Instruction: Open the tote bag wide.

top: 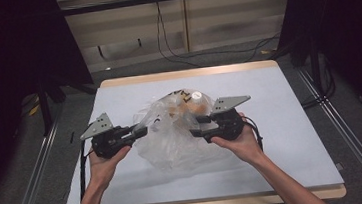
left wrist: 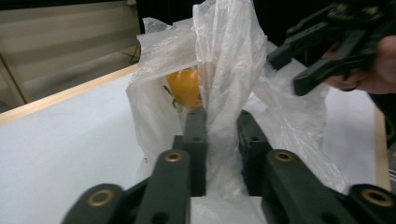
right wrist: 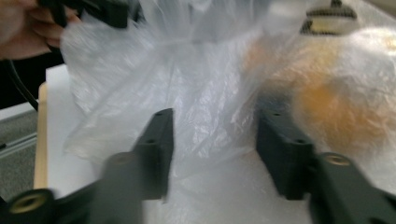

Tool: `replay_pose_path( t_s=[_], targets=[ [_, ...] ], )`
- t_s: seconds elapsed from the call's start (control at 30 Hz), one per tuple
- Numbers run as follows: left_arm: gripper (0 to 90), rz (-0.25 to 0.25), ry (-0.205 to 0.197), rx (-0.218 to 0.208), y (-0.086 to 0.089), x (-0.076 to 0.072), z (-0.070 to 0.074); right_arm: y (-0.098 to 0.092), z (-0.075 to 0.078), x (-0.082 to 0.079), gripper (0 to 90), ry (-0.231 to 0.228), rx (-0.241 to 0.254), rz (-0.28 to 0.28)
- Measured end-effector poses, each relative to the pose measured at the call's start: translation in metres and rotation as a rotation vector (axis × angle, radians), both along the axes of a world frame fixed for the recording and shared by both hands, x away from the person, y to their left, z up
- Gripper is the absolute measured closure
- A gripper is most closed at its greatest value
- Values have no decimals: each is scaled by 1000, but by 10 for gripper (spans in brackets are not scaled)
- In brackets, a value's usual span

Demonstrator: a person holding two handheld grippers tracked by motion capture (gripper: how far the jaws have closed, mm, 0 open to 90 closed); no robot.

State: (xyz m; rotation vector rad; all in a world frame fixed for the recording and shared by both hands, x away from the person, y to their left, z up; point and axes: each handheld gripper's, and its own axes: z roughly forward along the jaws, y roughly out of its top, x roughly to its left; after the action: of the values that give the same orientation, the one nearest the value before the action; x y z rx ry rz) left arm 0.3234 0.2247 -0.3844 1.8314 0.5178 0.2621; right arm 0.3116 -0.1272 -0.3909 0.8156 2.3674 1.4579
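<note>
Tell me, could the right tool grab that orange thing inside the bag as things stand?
Probably not directly. The right tool is open at the clear plastic bag, and the orange thing sits behind the film, off to one side of its jaws. It could only pinch it through the plastic.

Plastic bag (top: 172, 133) blocks mid-table; table (top: 298, 136) bare all around it

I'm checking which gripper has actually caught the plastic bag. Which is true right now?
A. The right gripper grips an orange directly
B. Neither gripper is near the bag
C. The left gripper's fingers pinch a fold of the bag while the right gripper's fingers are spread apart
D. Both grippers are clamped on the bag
C: in the left gripper view, the left gripper squeezes a fold of the clear plastic bag, while the right gripper is wide apart around loose film.
</note>
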Motion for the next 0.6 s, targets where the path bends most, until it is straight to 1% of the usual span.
replay_pose_path(
  t_s=[0.03,0.07,0.1,0.17,0.2,0.23,0.27,0.3,0.37,0.4,0.43,0.47,0.5,0.53,0.6],
  targets=[
    [808,-10,-5,-2,0,0,0,-1,-3,0,613,9,-5,2],
    [808,-12,-12,8,-1,-2,2,0,-4,1,697,13,-13,-8],
    [808,-16,-11,-4,-2,-3,2,0,-5,1,782,17,-21,-5],
    [806,-15,-24,2,-1,-6,6,0,-6,2,900,22,-14,4],
    [800,-15,-23,-11,-2,-7,7,0,-6,2,900,23,-7,18],
    [784,-11,-35,-6,0,-7,9,0,-5,3,900,16,-6,22],
    [762,-1,-37,-16,2,-8,12,0,-3,2,900,19,3,27],
    [762,5,-48,-15,4,-8,14,-2,1,2,900,8,14,31],
    [754,8,-46,-30,9,-7,16,-6,7,1,900,5,48,36],
    [747,27,-51,-20,11,-7,17,-9,9,2,900,3,60,34],
    [754,16,-56,-28,12,-7,18,-11,12,2,900,1,70,36],
    [773,25,-54,-31,13,-7,18,-13,14,2,900,-7,69,31],
    [784,23,-58,-36,15,-8,19,-14,16,1,900,-8,75,32],
    [806,20,-60,-52,17,-8,20,-17,19,1,900,-13,94,39],
    [842,27,-66,-50,19,-9,22,-23,26,1,900,-26,112,34]
  ],
)
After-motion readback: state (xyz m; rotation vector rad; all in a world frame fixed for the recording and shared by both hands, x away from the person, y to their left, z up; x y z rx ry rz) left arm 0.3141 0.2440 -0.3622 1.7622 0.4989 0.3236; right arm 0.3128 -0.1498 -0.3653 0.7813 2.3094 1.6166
